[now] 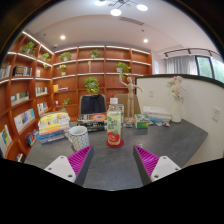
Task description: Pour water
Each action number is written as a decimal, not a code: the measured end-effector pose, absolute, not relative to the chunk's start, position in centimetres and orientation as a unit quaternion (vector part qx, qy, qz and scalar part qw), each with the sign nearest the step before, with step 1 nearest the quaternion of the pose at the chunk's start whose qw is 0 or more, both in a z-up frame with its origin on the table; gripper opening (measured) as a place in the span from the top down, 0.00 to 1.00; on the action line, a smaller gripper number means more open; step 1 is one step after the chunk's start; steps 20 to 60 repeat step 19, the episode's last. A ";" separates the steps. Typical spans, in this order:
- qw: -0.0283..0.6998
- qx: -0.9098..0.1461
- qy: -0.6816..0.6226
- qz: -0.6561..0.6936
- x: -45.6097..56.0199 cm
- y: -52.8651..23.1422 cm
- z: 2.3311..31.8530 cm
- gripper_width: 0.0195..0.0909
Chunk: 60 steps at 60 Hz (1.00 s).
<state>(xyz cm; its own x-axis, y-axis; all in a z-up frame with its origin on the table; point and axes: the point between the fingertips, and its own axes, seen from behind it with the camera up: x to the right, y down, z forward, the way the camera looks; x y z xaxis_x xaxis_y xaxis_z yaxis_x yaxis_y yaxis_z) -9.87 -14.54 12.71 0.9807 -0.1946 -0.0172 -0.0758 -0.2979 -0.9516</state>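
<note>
Claw (112,160) spread, empty, above near desk (150,150) edge. Bottle (115,128) upright ahead, mid-desk, apart from pads; white cup (78,137) just left. Risk: off-centre closing tips bottle into cup. Clutter beyond: toy (53,125), small figure (131,100) at far edge.

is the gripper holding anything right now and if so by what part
Nothing is held. The gripper is open, and the bottle stands on the table beyond its fingers, beside the cup.
</note>
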 end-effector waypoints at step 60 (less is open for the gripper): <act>0.594 -0.798 0.081 -0.066 -9.0 -16.7 14.5 0.15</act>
